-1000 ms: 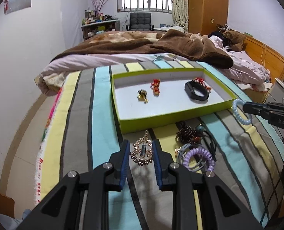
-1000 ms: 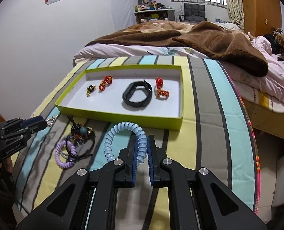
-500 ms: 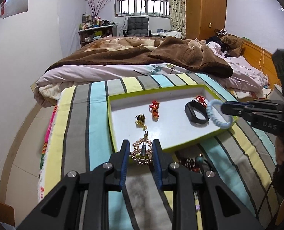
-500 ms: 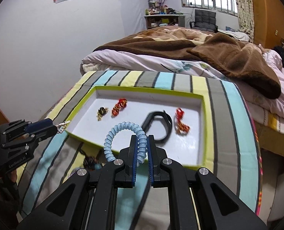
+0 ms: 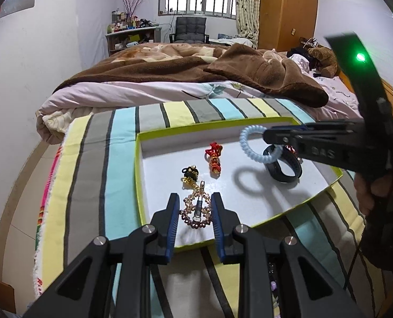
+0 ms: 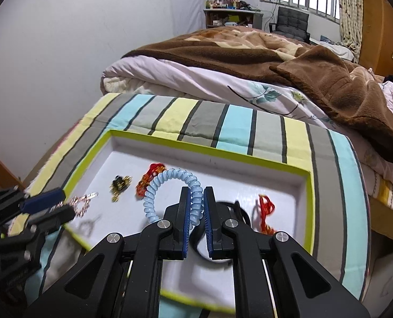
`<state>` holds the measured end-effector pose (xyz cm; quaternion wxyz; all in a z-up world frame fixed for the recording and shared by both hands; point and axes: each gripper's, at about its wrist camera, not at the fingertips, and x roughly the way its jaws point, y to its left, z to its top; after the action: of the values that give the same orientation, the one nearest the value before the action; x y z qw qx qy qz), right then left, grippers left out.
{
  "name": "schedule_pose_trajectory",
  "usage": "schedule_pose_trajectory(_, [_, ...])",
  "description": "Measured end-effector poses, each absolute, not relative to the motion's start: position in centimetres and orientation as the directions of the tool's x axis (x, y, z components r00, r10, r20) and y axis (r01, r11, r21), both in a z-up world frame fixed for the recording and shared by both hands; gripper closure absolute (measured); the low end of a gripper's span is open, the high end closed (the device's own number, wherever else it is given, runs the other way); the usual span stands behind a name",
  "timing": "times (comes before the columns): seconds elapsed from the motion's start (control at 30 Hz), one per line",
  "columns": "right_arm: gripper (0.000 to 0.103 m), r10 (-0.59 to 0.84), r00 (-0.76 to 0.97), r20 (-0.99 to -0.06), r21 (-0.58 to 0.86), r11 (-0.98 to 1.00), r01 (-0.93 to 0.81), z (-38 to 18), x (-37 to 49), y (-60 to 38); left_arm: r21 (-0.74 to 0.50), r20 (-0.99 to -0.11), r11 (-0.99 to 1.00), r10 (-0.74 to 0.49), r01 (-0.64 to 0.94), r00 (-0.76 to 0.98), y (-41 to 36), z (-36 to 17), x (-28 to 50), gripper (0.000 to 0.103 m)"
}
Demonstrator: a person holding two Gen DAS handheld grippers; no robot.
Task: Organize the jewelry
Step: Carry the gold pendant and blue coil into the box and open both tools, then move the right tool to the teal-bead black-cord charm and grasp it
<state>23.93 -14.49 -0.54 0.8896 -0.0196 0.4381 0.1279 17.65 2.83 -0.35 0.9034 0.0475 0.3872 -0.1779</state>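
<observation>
The gold beaded brooch had been carried off the striped blanket and now hung over the near edge of the green-rimmed tray, clasped by the left claw. It stood upright between the pads, its long axis pointing away toward the tray's far edge, clip end foremost. The pale blue coil bracelet had likewise come over the tray's middle, clenched in the right claw, its loop arching up and to the left. Both seemed ready to be let go. Below lay 2 red charms, a black-and-gold charm and a black wristband.
</observation>
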Motion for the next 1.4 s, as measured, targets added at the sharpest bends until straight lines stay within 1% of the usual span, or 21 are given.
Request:
schedule_pose_trajectory(0.47, [0.093, 0.163, 0.518, -0.84, 0.026, 0.965, -0.261, -3.7, 27.3, -13.3, -0.039, -0.748, 0.938, -0.257, 0.345, 0.612, 2.4, -2.1, 18.7, 0.078])
schedule_pose_trajectory(0.9, [0.092, 0.166, 0.509, -0.844, 0.019, 0.959, -0.282, -4.3, 27.5, -12.9, -0.081, -0.76, 0.933, -0.286, 0.351, 0.584, 2.7, -2.7, 19.2, 0.077])
schedule_pose_trajectory(0.97, [0.089, 0.173, 0.509, -0.843, 0.025, 0.959, -0.284, -4.2, 27.4, -12.9, -0.09, -0.755, 0.93, -0.297, 0.357, 0.584, 2.7, -2.6, 19.1, 0.077])
schedule_pose_trajectory(1.1, [0.077, 0.196, 0.523, -0.83, 0.048, 0.958, -0.284, -3.6, 26.8, -13.3, -0.097, -0.745, 0.929, -0.306, 0.358, 0.592, 2.9, -2.1, 18.8, 0.077])
schedule_pose_trajectory(1.13, [0.073, 0.21, 0.526, -0.824, 0.06, 0.956, -0.288, -3.4, 26.6, -13.4, -0.097, -0.741, 0.929, -0.307, 0.358, 0.597, 2.9, -2.0, 18.7, 0.075])
schedule_pose_trajectory(1.17, [0.071, 0.216, 0.528, -0.821, 0.064, 0.955, -0.291, -3.2, 26.4, -13.5, -0.1, -0.736, 0.929, -0.311, 0.358, 0.601, 3.0, -1.8, 18.5, 0.073])
schedule_pose_trajectory(1.23, [0.07, 0.224, 0.535, -0.815, 0.068, 0.953, -0.295, -2.8, 26.0, -13.6, -0.107, -0.729, 0.928, -0.317, 0.356, 0.607, 3.1, -1.4, 18.1, 0.067])
schedule_pose_trajectory(1.4, [0.07, 0.246, 0.562, -0.79, 0.087, 0.951, -0.295, -1.4, 24.2, -14.3, -0.137, -0.713, 0.924, -0.343, 0.358, 0.612, 3.5, -0.6, 16.9, 0.066])
